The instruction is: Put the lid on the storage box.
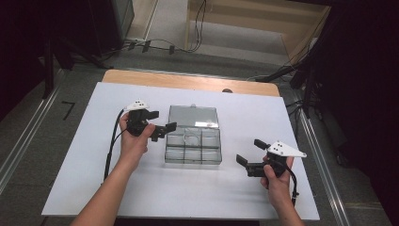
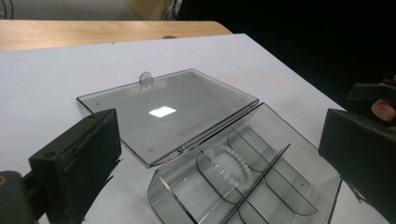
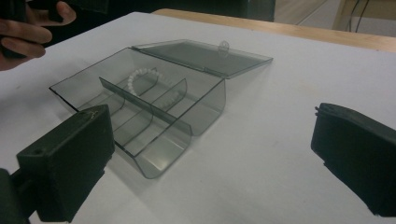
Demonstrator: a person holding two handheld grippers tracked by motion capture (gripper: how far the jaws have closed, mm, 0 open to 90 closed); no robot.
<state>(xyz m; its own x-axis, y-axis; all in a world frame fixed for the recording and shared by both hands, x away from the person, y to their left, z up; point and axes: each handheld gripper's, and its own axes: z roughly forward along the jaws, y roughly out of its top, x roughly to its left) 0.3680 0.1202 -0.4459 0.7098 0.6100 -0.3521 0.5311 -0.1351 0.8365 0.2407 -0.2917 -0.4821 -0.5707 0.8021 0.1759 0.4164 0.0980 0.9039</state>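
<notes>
A clear grey compartment box (image 1: pixel 193 153) sits mid-table, its lid (image 1: pixel 193 116) folded flat behind it. A white bead bracelet (image 1: pixel 190 139) lies in a middle compartment. My left gripper (image 1: pixel 162 120) hovers just left of the box, open and holding nothing. My right gripper (image 1: pixel 250 151) is to the right of the box, a short gap away, also open and holding nothing. The left gripper view looks across the lid (image 2: pixel 168 112) and the bracelet (image 2: pixel 231 163) between wide-apart jaws. In the right gripper view the box (image 3: pixel 205 107) and bracelet (image 3: pixel 140 74) lie ahead.
A white sheet (image 1: pixel 141 188) covers the table, with a wooden strip (image 1: pixel 188 81) along the far edge. Cables lie on the floor (image 1: pixel 160 44) beyond it. Dark stands flank both sides of the table.
</notes>
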